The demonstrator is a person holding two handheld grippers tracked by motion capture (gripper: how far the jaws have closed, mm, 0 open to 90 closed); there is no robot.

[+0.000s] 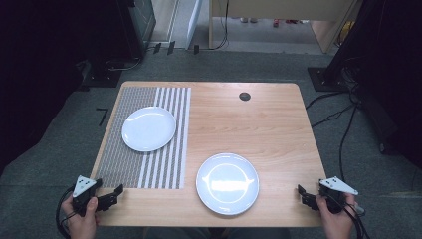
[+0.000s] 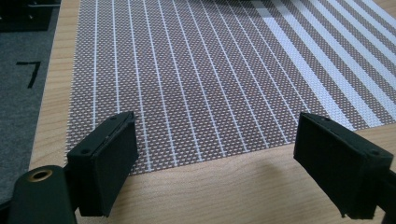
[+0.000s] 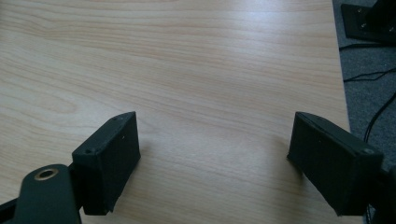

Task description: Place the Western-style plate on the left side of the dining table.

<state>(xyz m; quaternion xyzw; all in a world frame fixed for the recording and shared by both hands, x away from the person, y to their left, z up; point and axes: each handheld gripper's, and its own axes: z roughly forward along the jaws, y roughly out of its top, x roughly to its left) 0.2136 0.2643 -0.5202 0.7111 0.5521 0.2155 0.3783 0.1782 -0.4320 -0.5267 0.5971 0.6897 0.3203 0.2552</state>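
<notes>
Two white plates lie on the wooden table (image 1: 268,124). One plate (image 1: 149,128) sits on the striped placemat (image 1: 149,164) at the back left. The other plate (image 1: 227,183) rests on bare wood near the front edge. My left gripper (image 1: 115,194) is held low at the front left corner, open, with the placemat's near edge (image 2: 196,93) between and beyond its black jaws and nothing gripped. At the front right corner my right gripper (image 1: 304,195) is open over bare wood (image 3: 210,93), its jaws wide apart and empty.
A small dark round cap (image 1: 244,96) is set in the tabletop at the back. Cables (image 1: 343,129) trail over the grey carpet to the right. Dark equipment stands (image 1: 119,45) sit behind the table on the left.
</notes>
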